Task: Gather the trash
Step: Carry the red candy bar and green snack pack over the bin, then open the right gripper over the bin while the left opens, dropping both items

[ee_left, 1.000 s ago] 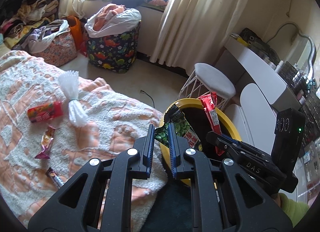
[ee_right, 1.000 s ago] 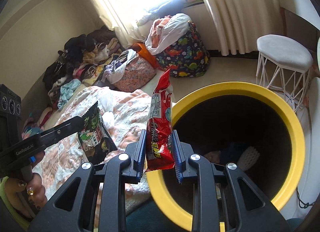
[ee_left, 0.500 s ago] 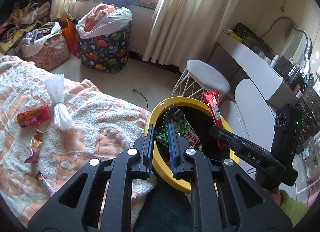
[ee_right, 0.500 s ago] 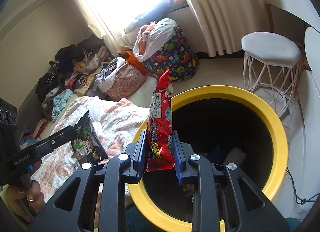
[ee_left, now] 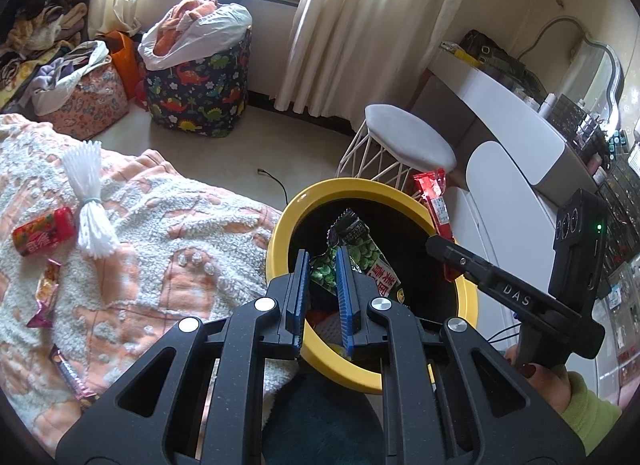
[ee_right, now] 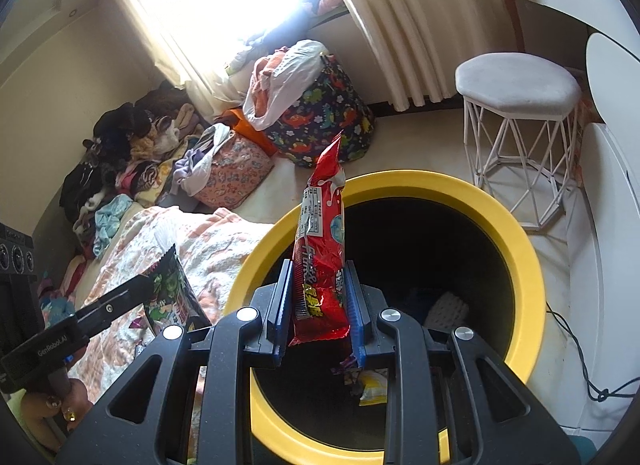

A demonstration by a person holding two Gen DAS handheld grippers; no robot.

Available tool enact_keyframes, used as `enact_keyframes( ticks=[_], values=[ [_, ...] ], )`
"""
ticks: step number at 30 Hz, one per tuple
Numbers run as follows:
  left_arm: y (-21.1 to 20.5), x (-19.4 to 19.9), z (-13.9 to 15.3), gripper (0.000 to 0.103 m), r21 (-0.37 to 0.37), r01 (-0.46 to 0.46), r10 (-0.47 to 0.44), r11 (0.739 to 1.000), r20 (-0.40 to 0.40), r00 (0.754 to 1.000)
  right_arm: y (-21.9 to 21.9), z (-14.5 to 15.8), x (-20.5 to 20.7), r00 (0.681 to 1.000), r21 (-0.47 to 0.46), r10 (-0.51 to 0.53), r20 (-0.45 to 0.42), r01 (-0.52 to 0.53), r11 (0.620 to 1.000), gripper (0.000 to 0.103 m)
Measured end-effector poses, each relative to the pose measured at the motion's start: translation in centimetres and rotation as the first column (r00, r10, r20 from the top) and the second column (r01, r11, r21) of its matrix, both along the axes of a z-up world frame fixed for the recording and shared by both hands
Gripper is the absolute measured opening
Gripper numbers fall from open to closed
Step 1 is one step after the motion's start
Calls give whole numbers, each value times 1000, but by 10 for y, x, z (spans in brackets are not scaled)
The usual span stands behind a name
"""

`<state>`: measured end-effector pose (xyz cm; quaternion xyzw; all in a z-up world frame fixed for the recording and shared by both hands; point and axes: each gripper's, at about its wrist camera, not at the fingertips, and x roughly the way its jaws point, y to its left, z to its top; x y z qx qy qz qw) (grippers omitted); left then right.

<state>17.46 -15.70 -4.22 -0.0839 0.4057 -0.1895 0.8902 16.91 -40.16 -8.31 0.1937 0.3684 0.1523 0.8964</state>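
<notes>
A yellow-rimmed bin [ee_left: 296,201] [ee_right: 516,241] with a dark inside stands beside the bed. My left gripper [ee_left: 323,261] is shut on a green and black snack wrapper [ee_left: 360,253] and holds it over the bin's mouth. Upright between the pads of my right gripper [ee_right: 318,277] is a red snack wrapper [ee_right: 322,249], gripped over the bin's near rim. Each gripper shows in the other's view: the right gripper [ee_left: 434,243] with the red wrapper [ee_left: 436,201], the left gripper [ee_right: 140,285] with the green wrapper [ee_right: 172,297]. Some trash [ee_right: 372,385] lies in the bin.
On the orange and white bed cover [ee_left: 168,233] lie a red packet [ee_left: 44,231], a white tassel bundle [ee_left: 90,201] and small candy wrappers [ee_left: 46,293]. A white stool [ee_left: 408,145] [ee_right: 520,105], a dinosaur-print hamper [ee_left: 200,85], clothes piles and a white dressing table [ee_left: 516,121] surround the bin.
Both grippers moved closer over the bin, each keeping its wrapper. The bin's opening fills more of both views, and the bed's trash slid left.
</notes>
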Motion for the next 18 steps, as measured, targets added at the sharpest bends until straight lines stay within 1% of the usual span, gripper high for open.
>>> enact_keyframes(
  ticks=[18],
  values=[
    [-32, 22, -26, 9, 32, 30, -29, 999, -38, 999, -17, -19, 6, 996, 12, -65, -65, 66, 998, 26]
  ],
)
